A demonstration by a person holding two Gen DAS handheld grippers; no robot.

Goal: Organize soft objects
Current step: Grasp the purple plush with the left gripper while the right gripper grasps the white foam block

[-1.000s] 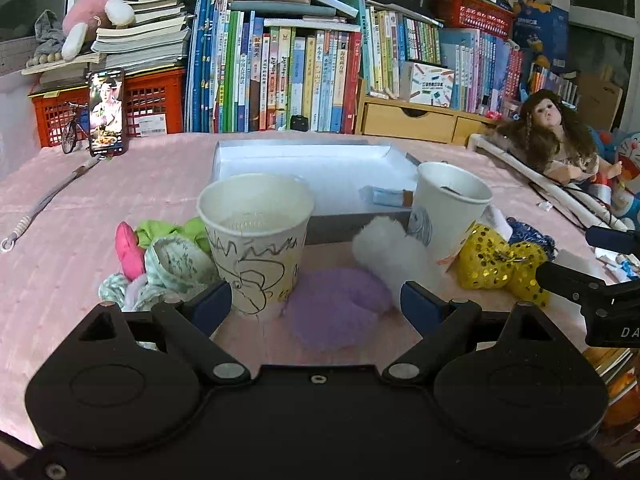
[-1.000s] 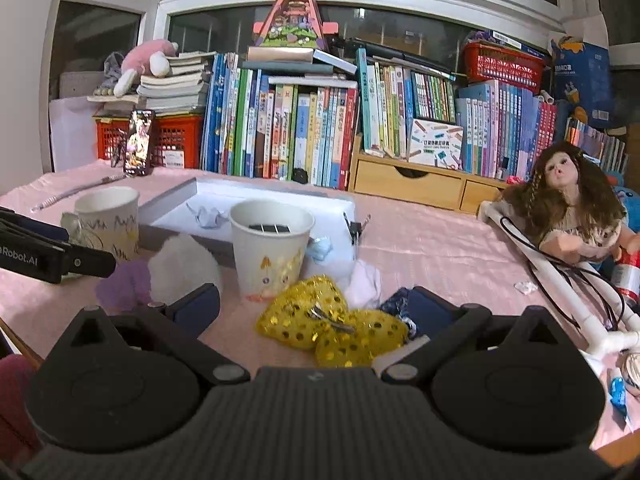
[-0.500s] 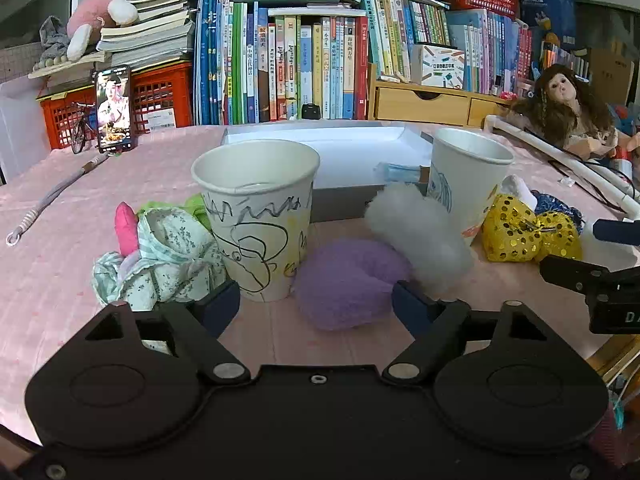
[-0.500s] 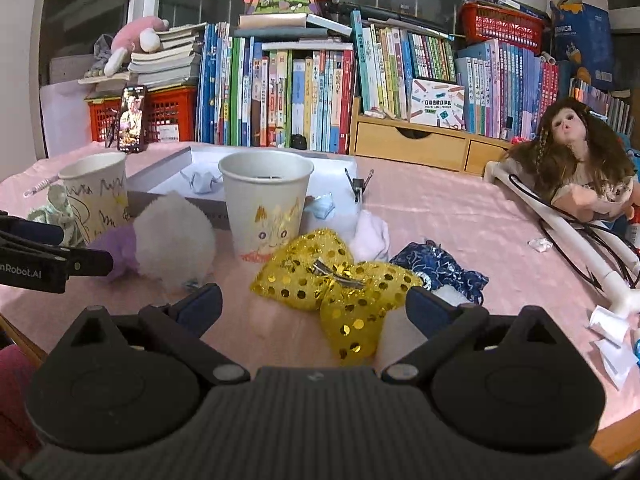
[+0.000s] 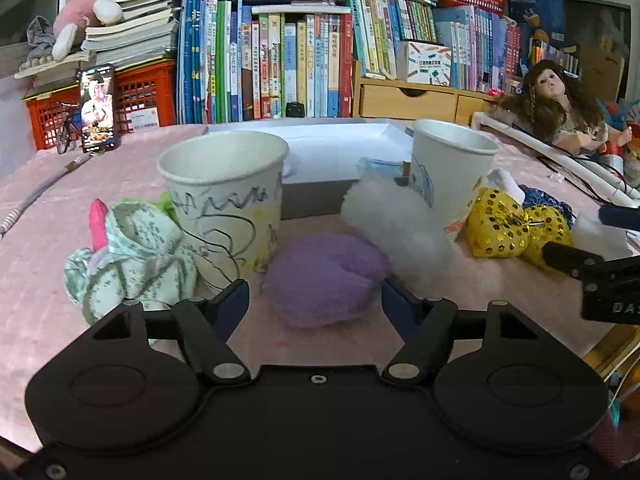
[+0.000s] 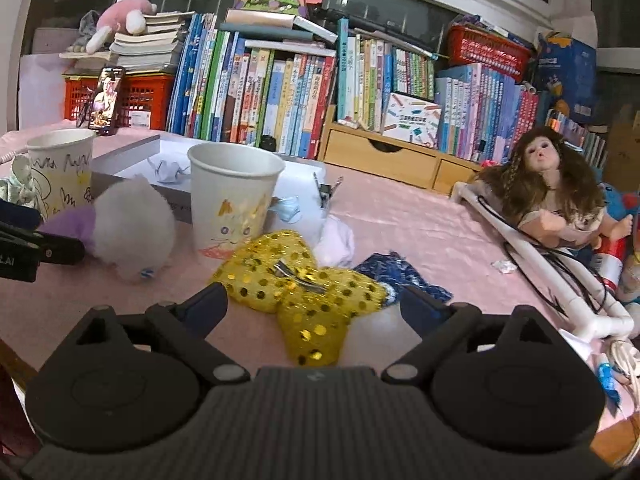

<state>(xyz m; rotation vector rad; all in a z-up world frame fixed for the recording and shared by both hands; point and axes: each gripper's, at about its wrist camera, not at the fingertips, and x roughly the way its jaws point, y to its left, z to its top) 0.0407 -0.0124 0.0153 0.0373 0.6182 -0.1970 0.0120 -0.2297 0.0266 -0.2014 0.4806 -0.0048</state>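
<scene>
Between the two fingers of the left gripper [image 5: 315, 304] lies the purple pompom [image 5: 324, 278], a low fuzzy mound on the pink tablecloth [image 5: 48, 200]. The jaws have just been closing and stand about half open, straddling it, and the pads do not look to be pressing it yet. I'd say squeeze low and across its middle; fluff that loose will compress a lot before it is held. Just beyond the left finger stands a scribbled paper cup [image 5: 224, 196], stiff and light, easy to knock. Beyond the right finger, a white pompom [image 5: 394, 220] leans against a second cup [image 5: 452, 168].

The right gripper [image 6: 314, 306] has been narrowing a little, but it is wide open and empty, with the gold sequin bow [image 6: 304, 288], crinkly and glittering, lying between its fingers.
</scene>
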